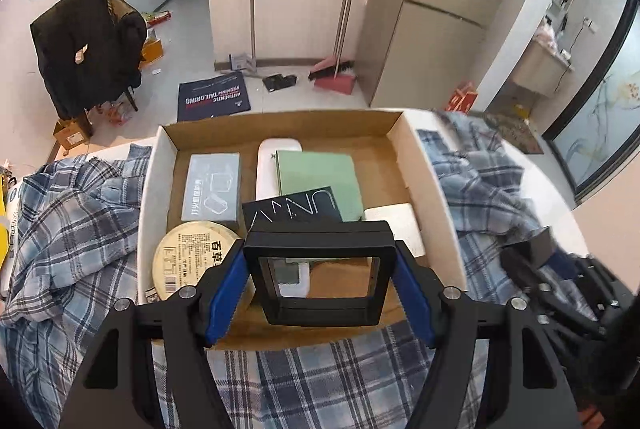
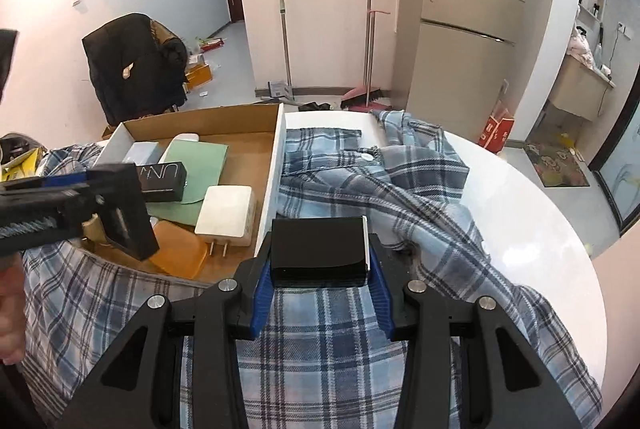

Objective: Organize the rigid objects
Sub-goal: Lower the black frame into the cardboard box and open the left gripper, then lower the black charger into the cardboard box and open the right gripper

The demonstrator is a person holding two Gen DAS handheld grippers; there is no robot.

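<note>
1. Frame [image 1: 320,271]: black square frame with a clear centre (the box floor shows through it). It is clamped between the blue pads of the left gripper [image 1: 320,281], whose jaws stand fairly wide and press on the frame's two side edges. Its flat face tilts toward the camera, and its top edge runs crosswise to the fingers.

2. Block [image 2: 320,251]: glossy black, with a pale strip on its right end. It is pinched by the right gripper [image 2: 320,281] at a narrower spread. Its long axis lies across the jaws, held above the shirt [image 2: 360,329].

3. Box [image 1: 288,121]: open cardboard tray, the likely destination. It lies directly ahead of and beneath the left gripper, and ahead and to the left of the right one. The left hand is the nearer; judged from this, the frame needs only lowering, while the block must travel leftward over the near white wall.

4. Box contents, outward from the left gripper:
   - black carton [image 1: 294,205], just beyond the frame's top edge
   - round tin [image 1: 196,261], touching or just beside the left pad (contact unclear)
   - white adapter [image 2: 226,209], ahead-right
   - grey carton [image 1: 212,187], ahead-left
   - green card [image 1: 320,181], farther ahead
   - orange case [image 2: 178,253], seen only from the right wrist

5. Free floor: a bare brown patch shows under the frame.

6. Table [image 2: 520,197]: white, round, draped with the plaid shirt.
</note>
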